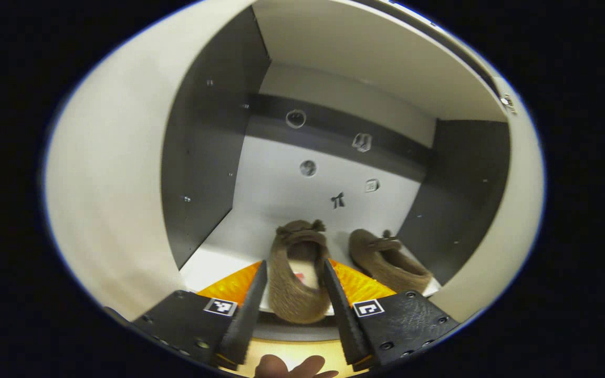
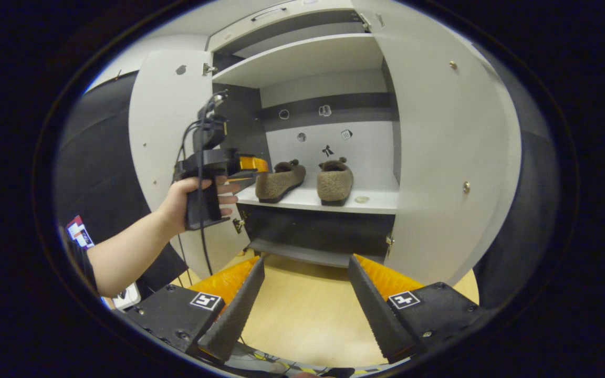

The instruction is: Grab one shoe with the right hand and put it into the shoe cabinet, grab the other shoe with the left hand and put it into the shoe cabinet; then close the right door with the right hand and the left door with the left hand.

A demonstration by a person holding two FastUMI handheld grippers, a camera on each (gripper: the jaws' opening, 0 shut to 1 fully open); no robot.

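Two brown fuzzy shoes stand side by side on the white shelf (image 2: 373, 202) of the open shoe cabinet, toes toward the back wall. In the left gripper view the left shoe (image 1: 300, 286) has its heel over the shelf's front edge, and my left gripper (image 1: 295, 262) is open with a finger on each side of that heel. The second shoe (image 1: 386, 260) rests to its right. The right gripper view shows both shoes (image 2: 280, 181) (image 2: 335, 181) and the left gripper (image 2: 255, 169), held by a hand (image 2: 192, 202). My right gripper (image 2: 306, 260) hangs open and empty over the floor, well back from the cabinet.
Both cabinet doors stand wide open: the left door (image 2: 160, 121) behind the held gripper, the right door (image 2: 439, 157) at the right. A higher shelf (image 2: 308, 60) roofs the compartment. A small round thing (image 2: 361, 199) lies on the shelf. Wooden floor (image 2: 308, 315) stretches in front.
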